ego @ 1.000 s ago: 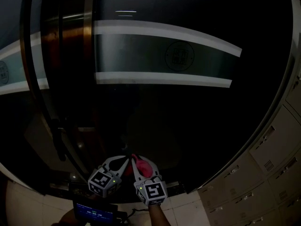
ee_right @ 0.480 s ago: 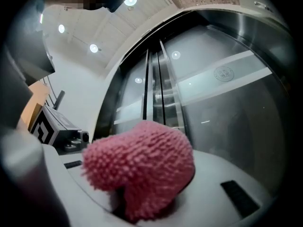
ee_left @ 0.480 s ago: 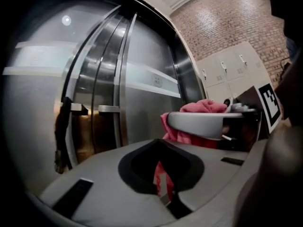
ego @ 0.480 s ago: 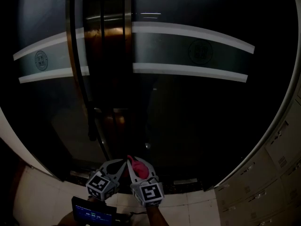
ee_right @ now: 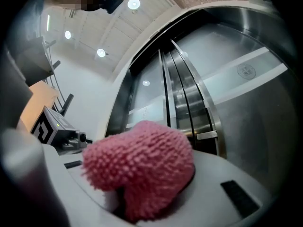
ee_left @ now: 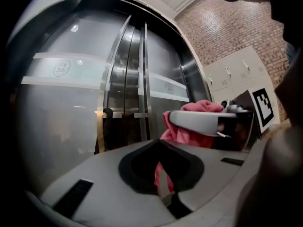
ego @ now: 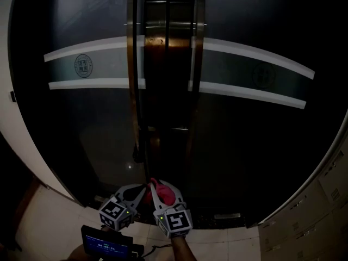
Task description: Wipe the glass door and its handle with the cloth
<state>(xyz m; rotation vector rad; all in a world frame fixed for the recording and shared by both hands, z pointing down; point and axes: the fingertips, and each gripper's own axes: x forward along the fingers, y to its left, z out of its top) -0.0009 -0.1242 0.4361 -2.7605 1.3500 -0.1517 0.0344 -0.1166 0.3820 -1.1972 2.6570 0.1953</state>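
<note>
Low before the dark glass door and its long metal handle, a fluffy pink cloth is pinched by the right tool beside the pressed-together left tool; wiping is judged unstarted, a lift onto the glass needed.

The outlook has swung leftward along the glass door. Its steel middle frame, a second ago at the left, now runs down the centre. The left pane's round emblem has come fully into sight. The lockers have slipped toward the lower right corner. What seems to be the handle has shifted to mid-picture.
</note>
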